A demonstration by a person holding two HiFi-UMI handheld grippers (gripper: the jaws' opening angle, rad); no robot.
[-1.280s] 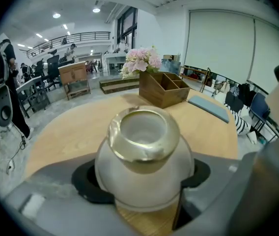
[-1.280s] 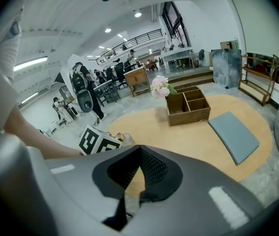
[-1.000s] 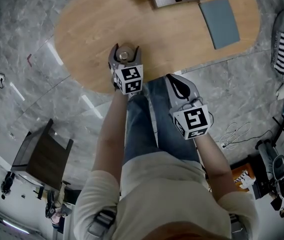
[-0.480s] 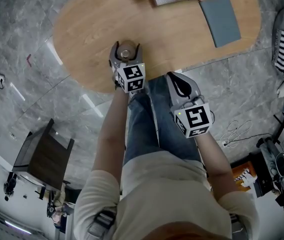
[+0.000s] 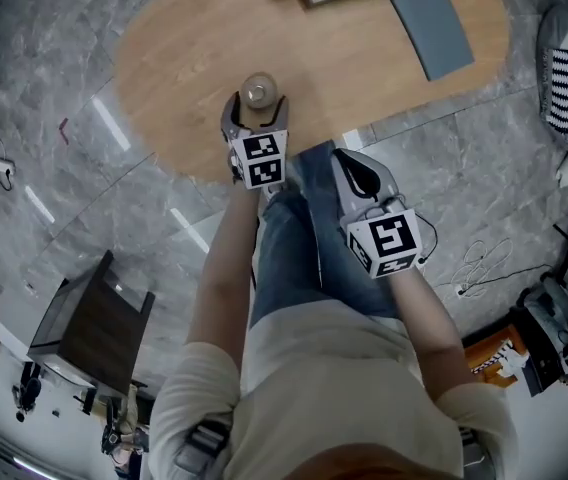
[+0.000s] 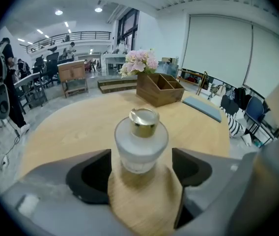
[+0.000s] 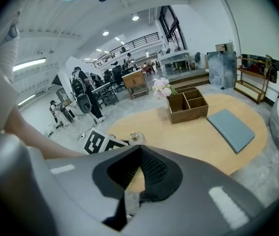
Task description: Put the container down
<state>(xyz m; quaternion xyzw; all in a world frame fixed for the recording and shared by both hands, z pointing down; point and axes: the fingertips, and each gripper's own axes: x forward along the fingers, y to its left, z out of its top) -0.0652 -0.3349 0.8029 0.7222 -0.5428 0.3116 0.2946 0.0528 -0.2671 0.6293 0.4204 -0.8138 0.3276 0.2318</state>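
Head view first: the container (image 5: 258, 91) stands upright on the oval table (image 5: 364, 78), close to the near edge, and from up here only its round top shows. The left gripper (image 5: 254, 110) sits right behind it at that edge, jaws either side.

The left gripper view gives what the top-down view can't: a frosted body, a gold cap, and clear gaps between both dark pads (image 6: 88, 173) and the glass. The jaws are opening, spread wide, with the container between the tips and touching neither. Its base is blurred, so the footing is hard to read.

The right gripper (image 5: 357, 166) hangs off the table, just outside the near edge, above the person's jeans. Its own view settles the jaws: pressed together with nothing between them. That view also catches the left gripper's marker cube (image 7: 100, 142), with just the container's top peeking past it and the lower part hidden behind the grey jaw body.

At the far edge sits a wooden organiser box (image 7: 187, 103) with flowers (image 7: 161, 88) beside it, both cut off at the top of the head view. A grey pad (image 7: 233, 129) lies toward the table's right end.
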